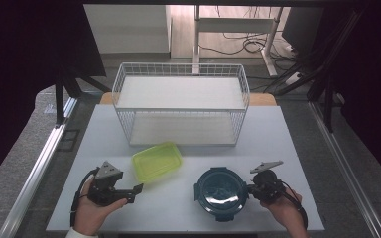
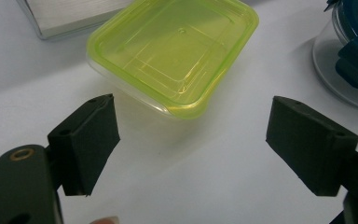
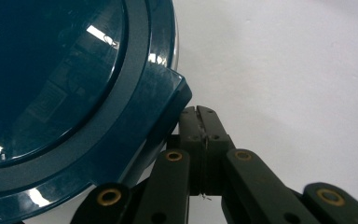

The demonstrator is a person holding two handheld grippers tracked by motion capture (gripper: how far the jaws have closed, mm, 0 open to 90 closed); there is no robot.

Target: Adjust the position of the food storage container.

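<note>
White desk (image 1: pixel 188 208) with 3 main things on it. Landmark is the wire basket (image 1: pixel 181 101) at the far middle of the desk. The green box (image 1: pixel 157 161), lid on, sits just in front of the basket's front left corner. The blue round container (image 1: pixel 222 192), lid on, sits in front of the basket's front right part, farther toward the person than the green box and well apart from the basket.

Left gripper (image 1: pixel 131 193) is held in the person's left hand (image 1: pixel 92 213), in front of the basket's left end, just near the green box but not touching it. In the left gripper view its jaws are released, spread wide, with the green box (image 2: pixel 172 51) beyond the gap and the blue round container (image 2: pixel 349 56) at the right edge.

Right gripper (image 1: pixel 249 188) is at the right rim of the blue round container. In the right gripper view its jaws are clenched together, pads pressed flat with nothing between them, tips right beside a lid latch of the blue round container (image 3: pixel 74 102). Cannot tell if they touch it.
</note>
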